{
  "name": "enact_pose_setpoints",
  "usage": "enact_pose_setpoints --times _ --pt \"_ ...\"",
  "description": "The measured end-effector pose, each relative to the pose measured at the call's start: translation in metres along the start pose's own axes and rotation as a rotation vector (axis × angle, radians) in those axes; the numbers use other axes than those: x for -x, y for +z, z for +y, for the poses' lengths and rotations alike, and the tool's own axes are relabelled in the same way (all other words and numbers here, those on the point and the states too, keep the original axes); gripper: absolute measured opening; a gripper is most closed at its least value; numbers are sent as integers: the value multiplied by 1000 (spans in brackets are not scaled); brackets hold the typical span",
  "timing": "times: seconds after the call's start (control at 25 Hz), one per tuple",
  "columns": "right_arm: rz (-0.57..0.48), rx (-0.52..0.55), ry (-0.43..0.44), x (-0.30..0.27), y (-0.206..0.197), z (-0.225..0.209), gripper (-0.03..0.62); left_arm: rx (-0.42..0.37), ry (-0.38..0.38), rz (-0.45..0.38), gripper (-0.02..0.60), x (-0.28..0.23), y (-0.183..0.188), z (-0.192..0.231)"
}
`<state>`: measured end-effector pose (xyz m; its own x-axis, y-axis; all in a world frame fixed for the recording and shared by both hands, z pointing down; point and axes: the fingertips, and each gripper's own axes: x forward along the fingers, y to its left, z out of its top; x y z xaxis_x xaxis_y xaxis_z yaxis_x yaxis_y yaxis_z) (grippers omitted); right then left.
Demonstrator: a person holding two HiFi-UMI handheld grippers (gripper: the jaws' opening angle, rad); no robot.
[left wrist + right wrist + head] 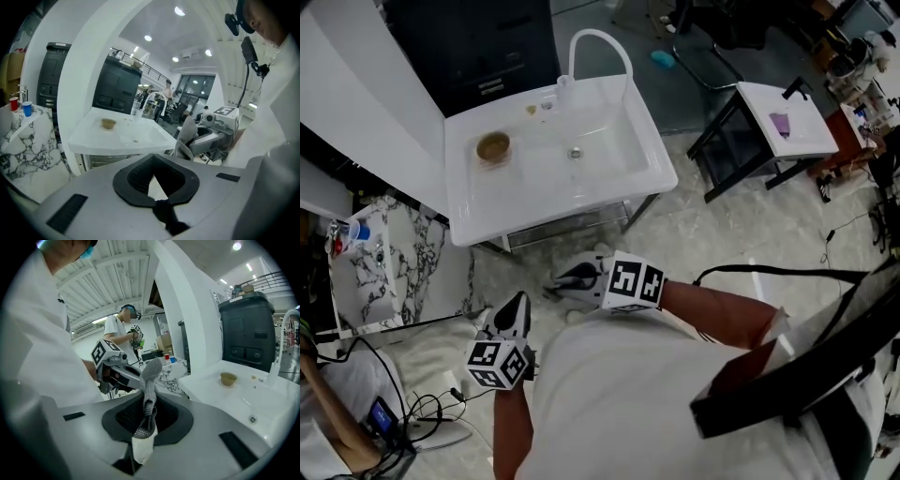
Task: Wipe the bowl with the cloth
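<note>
Here the right gripper (572,278) pinches the cloth (149,376), bowl (493,147) well apart.

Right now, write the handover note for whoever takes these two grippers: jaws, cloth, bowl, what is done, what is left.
Left gripper: jaws shut, nothing in them, held close to the body.
Right gripper: jaws shut on the grey cloth, which sticks up out of them.
Brown bowl: upright on the flat ledge of the white sink, left of the basin, well away from both grippers.
Done: cloth is in the grip.
Left: step up to the sink, probably steady the bowl with the left gripper, then wipe it with the cloth.
</note>
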<state>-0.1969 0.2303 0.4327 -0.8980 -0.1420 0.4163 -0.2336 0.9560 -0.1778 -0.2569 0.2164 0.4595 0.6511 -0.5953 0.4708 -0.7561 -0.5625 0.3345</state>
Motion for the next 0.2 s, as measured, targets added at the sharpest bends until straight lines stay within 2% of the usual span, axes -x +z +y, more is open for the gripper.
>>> enact_pose_setpoints --times 0.2 --pt "8 9 5 -8 1 19 43 15 1 -11 11 14 -6 1"
